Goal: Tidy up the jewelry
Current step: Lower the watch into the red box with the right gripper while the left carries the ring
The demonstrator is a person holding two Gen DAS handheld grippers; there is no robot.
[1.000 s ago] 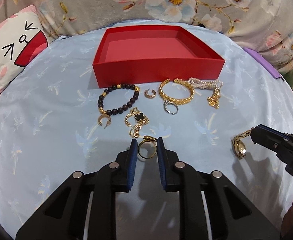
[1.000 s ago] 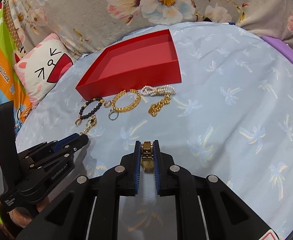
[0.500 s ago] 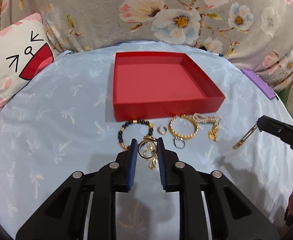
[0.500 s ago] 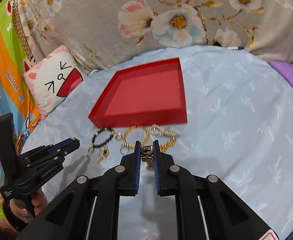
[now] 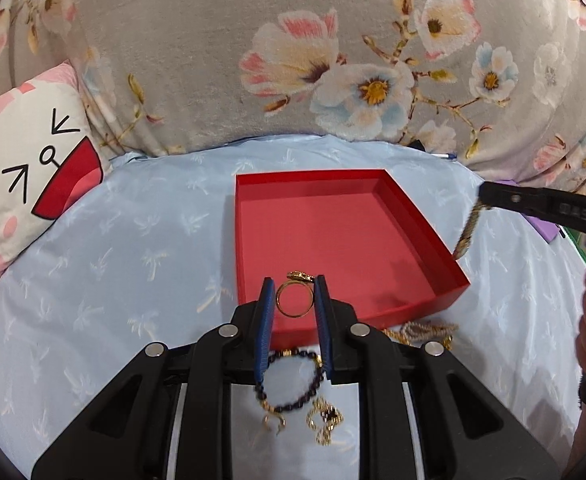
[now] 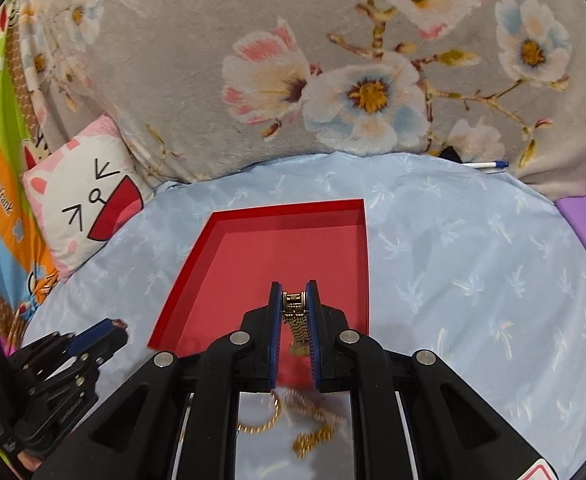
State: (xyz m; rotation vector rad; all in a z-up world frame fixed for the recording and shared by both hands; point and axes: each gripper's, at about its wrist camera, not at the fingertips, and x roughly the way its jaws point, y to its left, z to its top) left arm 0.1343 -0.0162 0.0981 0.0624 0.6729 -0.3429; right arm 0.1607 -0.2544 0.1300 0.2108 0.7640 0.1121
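Both grippers loaded — left gripper (image 5: 293,300) clamps a gold ring (image 5: 294,300), right gripper (image 6: 295,312) a gold watch (image 6: 297,320) — over the empty red cardboard tray (image 5: 449,264); bracelets remain at its near edge.

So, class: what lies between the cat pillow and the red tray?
Only bare blue sheet between pillow and tray, in both wrist views.

— Where was the gold ring (image 5: 294,300)?
— Up over the near edge of the red box (image 5: 335,184), standing on its side.
— And the gold watch (image 6: 295,312)?
— It hung down over the box too. The box had nothing in it.
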